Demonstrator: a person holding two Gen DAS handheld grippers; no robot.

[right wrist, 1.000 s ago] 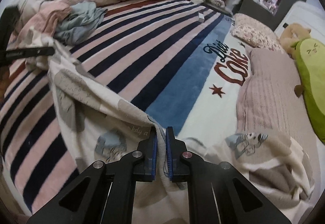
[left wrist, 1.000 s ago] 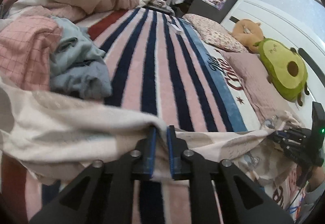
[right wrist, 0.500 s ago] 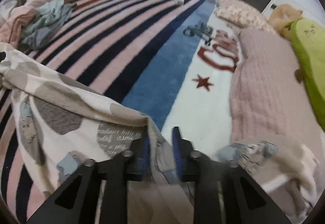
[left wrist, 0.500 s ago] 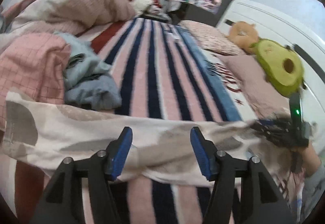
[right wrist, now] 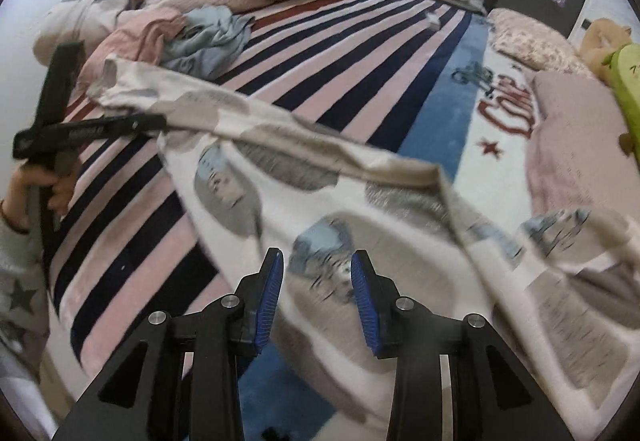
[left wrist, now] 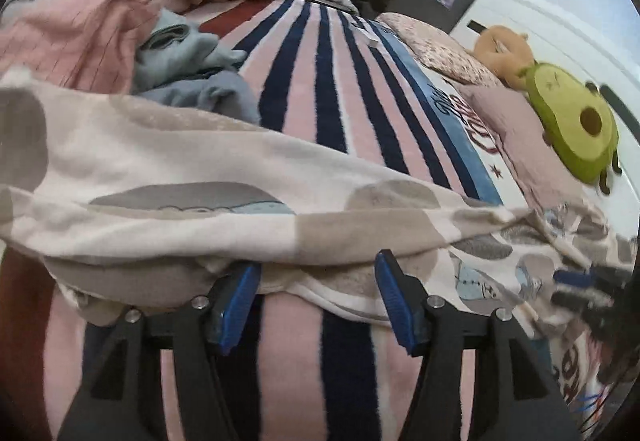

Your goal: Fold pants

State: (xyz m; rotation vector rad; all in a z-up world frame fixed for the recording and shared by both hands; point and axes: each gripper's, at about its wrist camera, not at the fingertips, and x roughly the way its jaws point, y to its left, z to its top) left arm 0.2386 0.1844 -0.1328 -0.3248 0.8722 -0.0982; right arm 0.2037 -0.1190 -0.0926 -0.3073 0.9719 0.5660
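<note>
- Pants (left wrist: 224, 177): lying across the striped blanket (left wrist: 320, 81) on the bed, doubled lengthwise as far as can be judged, the fold edge toward the pillows.
- Left gripper (left wrist: 318, 305): released, jaws apart at the near hem, nothing pinched.
- Right gripper (right wrist: 317, 281): released, jaws apart over the cloth (pads clear of it).
- Done: one lengthwise fold, apparently. Left: smoothing the wrinkles and the crosswise folds.

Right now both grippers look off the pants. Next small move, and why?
Probably draw both grippers back, then smooth the fold. The left gripper and right gripper stand open with nothing pinched, and the patterned pants lie folded across the striped blanket, but the top layer looks rumpled and uneven toward the right.
</note>
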